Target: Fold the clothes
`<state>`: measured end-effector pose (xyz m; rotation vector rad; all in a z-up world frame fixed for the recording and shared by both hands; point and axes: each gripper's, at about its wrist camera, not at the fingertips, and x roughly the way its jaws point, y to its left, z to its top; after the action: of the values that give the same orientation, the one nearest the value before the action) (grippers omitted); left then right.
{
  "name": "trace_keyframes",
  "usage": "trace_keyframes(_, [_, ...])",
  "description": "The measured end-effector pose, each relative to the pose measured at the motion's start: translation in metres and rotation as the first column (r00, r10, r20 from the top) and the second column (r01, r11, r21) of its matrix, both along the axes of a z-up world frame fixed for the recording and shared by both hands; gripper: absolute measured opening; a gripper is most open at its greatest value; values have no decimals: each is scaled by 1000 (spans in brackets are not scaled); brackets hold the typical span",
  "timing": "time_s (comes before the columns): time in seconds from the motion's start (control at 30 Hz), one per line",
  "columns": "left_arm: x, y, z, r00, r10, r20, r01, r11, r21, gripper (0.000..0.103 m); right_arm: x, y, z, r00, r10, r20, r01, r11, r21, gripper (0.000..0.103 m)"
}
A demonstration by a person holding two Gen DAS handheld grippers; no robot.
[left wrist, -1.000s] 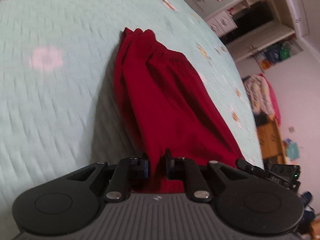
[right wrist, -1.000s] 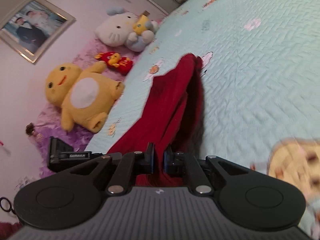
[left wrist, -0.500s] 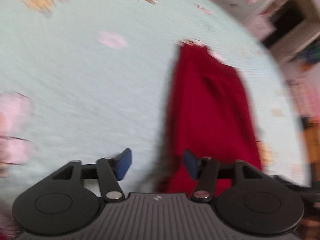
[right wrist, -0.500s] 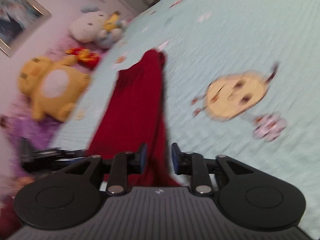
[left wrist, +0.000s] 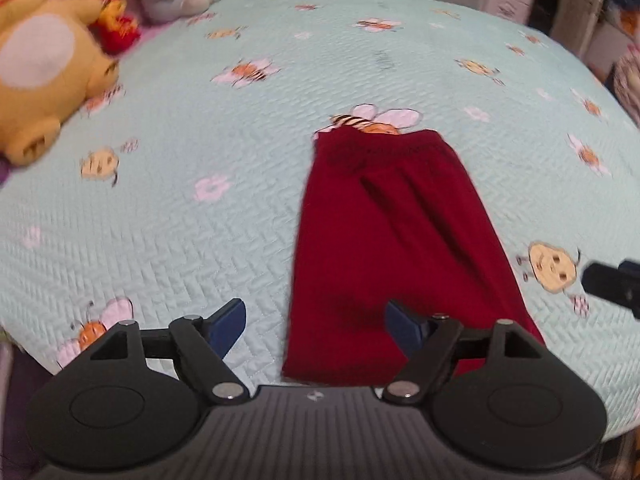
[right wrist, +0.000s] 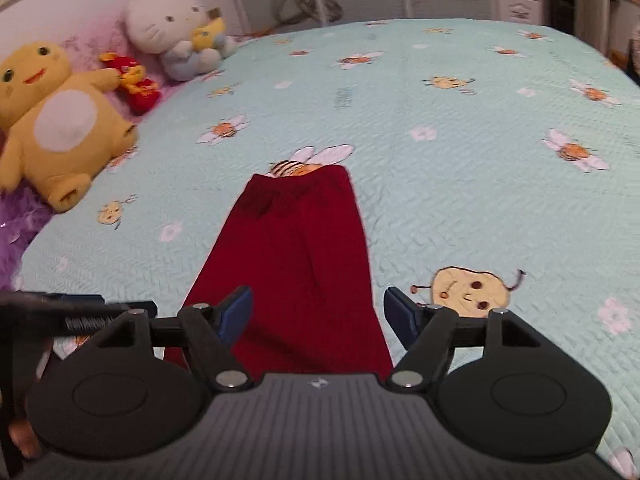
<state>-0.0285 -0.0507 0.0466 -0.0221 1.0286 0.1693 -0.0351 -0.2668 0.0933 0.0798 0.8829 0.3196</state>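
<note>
Left gripper point(left wrist: 314, 322) hovered above the near edge of the bed point(left wrist: 200, 248), jaws spread wide and holding nothing; its right blue pad overlapped the lower part of the red garment point(left wrist: 384, 248) in view, though contact could not be confirmed.

The red garment lay flat on the bee-print quilt as a long, narrow strip — gathered waistband end toward the bed's middle, wider end at the near edge. A lengthwise crease ran down it, so it appeared doubled over along its length. This layout fits either a lengthwise fold already in place with a crosswise fold outstanding, or a piece merely laid out for handling; the views do not settle which.

Right gripper point(right wrist: 318, 314) hung over the same near end of the garment point(right wrist: 296, 256), jaws likewise spread and empty, with the cloth visible between the two pads.

Risks, as judged:
- Soft fabric on a quilted cover: a pinch could catch only the top layer, or snag the quilt with it, and the layers would slide apart.
- The near end sits close to the bed's near edge — a pull that way could drag it off.
- Both grippers crowd one end; they could collide.

Surroundings: yellow plush point(right wrist: 56, 120), small red toy point(right wrist: 134, 84) and white cat plush point(right wrist: 176, 28) along the far-left edge, well apart from the garment. Nothing lay between grippers and cloth.
</note>
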Motion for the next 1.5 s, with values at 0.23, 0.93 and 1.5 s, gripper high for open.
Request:
trace_keyframes(0.23, [-10, -31, 12, 995, -88, -38, 92, 990, 106, 85, -22, 28, 6, 999, -34, -29, 30, 987, -156, 73])
trace_keyframes(0.93, [-34, -37, 45, 977, -192, 88, 186, 979, 78, 85, -48, 36, 30, 994, -101, 51, 107, 985, -136, 73])
trace_keyframes(1.5, [-45, -41, 71, 937, -181, 300, 147, 980, 133, 85, -66, 35, 60, 928, -114, 354, 157, 983, -96, 73])
